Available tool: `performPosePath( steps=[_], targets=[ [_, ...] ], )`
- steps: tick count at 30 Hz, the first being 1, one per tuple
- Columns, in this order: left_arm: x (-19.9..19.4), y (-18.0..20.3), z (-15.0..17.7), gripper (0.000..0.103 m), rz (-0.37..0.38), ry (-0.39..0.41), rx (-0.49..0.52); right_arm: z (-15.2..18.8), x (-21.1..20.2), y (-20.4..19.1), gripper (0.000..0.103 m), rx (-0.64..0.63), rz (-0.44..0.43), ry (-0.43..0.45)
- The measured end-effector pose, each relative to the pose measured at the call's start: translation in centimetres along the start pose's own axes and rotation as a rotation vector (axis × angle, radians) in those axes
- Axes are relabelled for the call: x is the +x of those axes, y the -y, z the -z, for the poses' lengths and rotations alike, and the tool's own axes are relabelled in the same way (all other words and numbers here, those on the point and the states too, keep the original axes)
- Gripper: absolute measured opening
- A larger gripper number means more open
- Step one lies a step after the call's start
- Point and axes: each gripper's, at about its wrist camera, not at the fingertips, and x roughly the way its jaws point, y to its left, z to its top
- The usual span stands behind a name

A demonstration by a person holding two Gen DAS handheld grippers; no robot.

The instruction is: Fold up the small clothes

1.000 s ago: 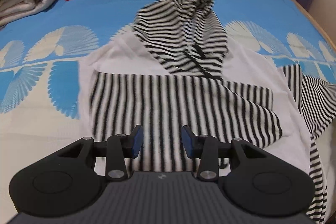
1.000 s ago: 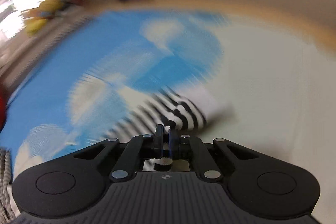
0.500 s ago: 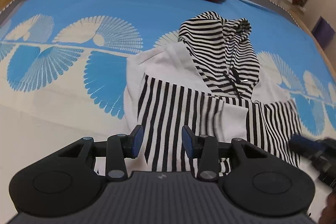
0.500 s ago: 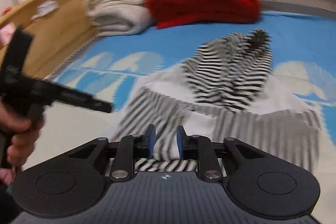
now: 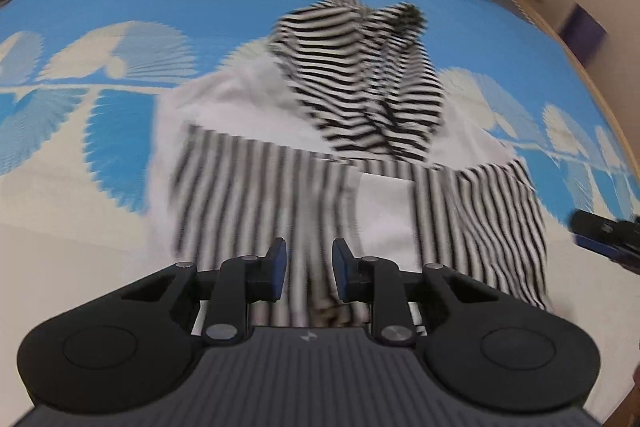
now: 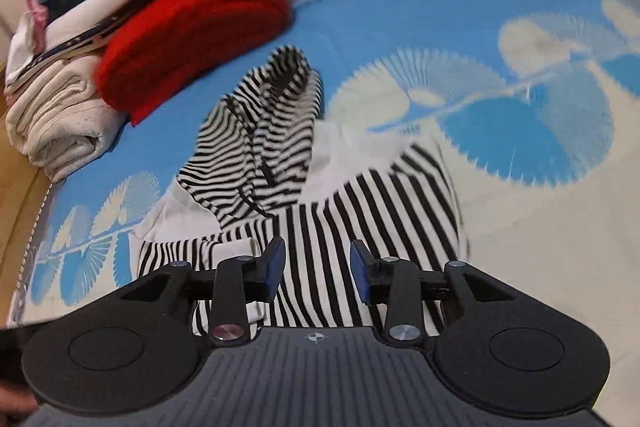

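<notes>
1. The left tool (image 5: 307,273) hangs over the near hem of the striped hoodie (image 5: 360,163), jaws closing, pads not pressing cloth
2. The right tool (image 6: 316,269) hovers above the same hoodie's striped body, jaws opening, nothing held
3. The hoodie lies on the blue patterned bed (image 5: 460,27), near a folded red blanket (image 6: 192,39)
</notes>
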Motion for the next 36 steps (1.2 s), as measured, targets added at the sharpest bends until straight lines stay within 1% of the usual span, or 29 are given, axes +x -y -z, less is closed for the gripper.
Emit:
performPosePath(
  steps=[4,5,7,9,10,12,14,15,16,17,18,19,22,24,25,27,29,30,32,33,34,36],
  targets=[
    [1.8,2.8,0.5,0.028,0.049,0.006,0.037,-0.4,0.3,1.5,0.038,0.000,0.055,-0.011],
    [2.5,3.4,0.7,0.030,0.062,-0.001,0.049,-0.4,0.3,2.0,0.038,0.016,0.050,-0.017],
    [4.0,4.5,1.1,0.032,0.068,-0.036,0.055,-0.9,0.4,2.1,0.038,0.030,0.032,-0.019],
    [5.3,5.4,1.7,0.048,0.085,-0.046,0.072,-1.1,0.2,2.0,0.038,0.016,0.030,-0.013],
    [6.1,5.8,2.0,0.060,0.070,-0.062,0.088,-1.1,0.2,1.9,0.038,0.008,0.030,-0.012],
    [7.3,6.6,2.7,0.062,0.025,-0.083,0.135,-1.2,0.3,1.9,0.038,0.001,0.027,-0.016],
    [8.0,7.5,3.4,0.063,-0.032,-0.056,0.213,-1.2,0.3,1.8,0.038,0.005,0.018,-0.021],
    [8.2,7.8,3.6,0.062,-0.066,-0.051,0.251,-1.2,0.3,1.8,0.038,0.003,0.017,-0.023],
    [8.2,8.1,3.9,0.051,-0.092,-0.036,0.282,-1.2,0.4,1.7,0.038,-0.001,0.018,-0.026],
    [7.9,7.9,3.9,0.027,-0.112,-0.021,0.292,-1.2,0.5,1.6,0.038,-0.002,0.022,-0.029],
    [7.6,7.8,3.7,0.014,-0.124,-0.008,0.291,-1.2,0.7,1.6,0.038,-0.002,0.026,-0.033],
    [7.0,7.5,3.3,0.006,-0.124,-0.002,0.273,-1.1,0.9,1.5,0.038,0.000,0.029,-0.040],
    [3.1,5.3,1.9,0.006,-0.129,0.077,0.116,-0.8,1.6,1.3,0.038,0.009,0.048,-0.067],
    [0.5,3.1,1.4,0.006,-0.155,0.128,-0.007,-0.4,2.2,1.2,0.038,0.022,0.063,-0.090],
    [-0.5,1.9,1.3,0.006,-0.174,0.138,-0.065,-0.1,2.5,1.2,0.038,0.033,0.067,-0.105],
    [-1.5,-0.9,1.3,0.007,-0.203,0.117,-0.177,0.3,3.1,1.3,0.038,0.060,0.073,-0.127],
    [-1.7,-3.8,1.4,0.008,-0.205,0.076,-0.299,0.8,3.8,1.6,0.038,0.090,0.092,-0.149],
    [-1.5,-5.0,1.4,0.010,-0.203,0.051,-0.344,1.1,4.0,1.7,0.038,0.100,0.105,-0.158],
    [-1.4,-6.7,1.3,0.010,-0.197,0.021,-0.397,1.5,4.3,2.0,0.038,0.118,0.126,-0.172],
    [-1.4,-7.3,1.3,0.011,-0.188,0.019,-0.414,1.6,4.4,2.2,0.038,0.125,0.132,-0.176],
    [-1.4,-7.8,1.1,0.015,-0.184,0.016,-0.428,1.7,4.5,2.3,0.038,0.133,0.138,-0.180],
    [-1.2,-8.6,0.9,0.015,-0.162,0.018,-0.457,1.9,4.7,2.5,0.038,0.139,0.147,-0.184]
  ],
)
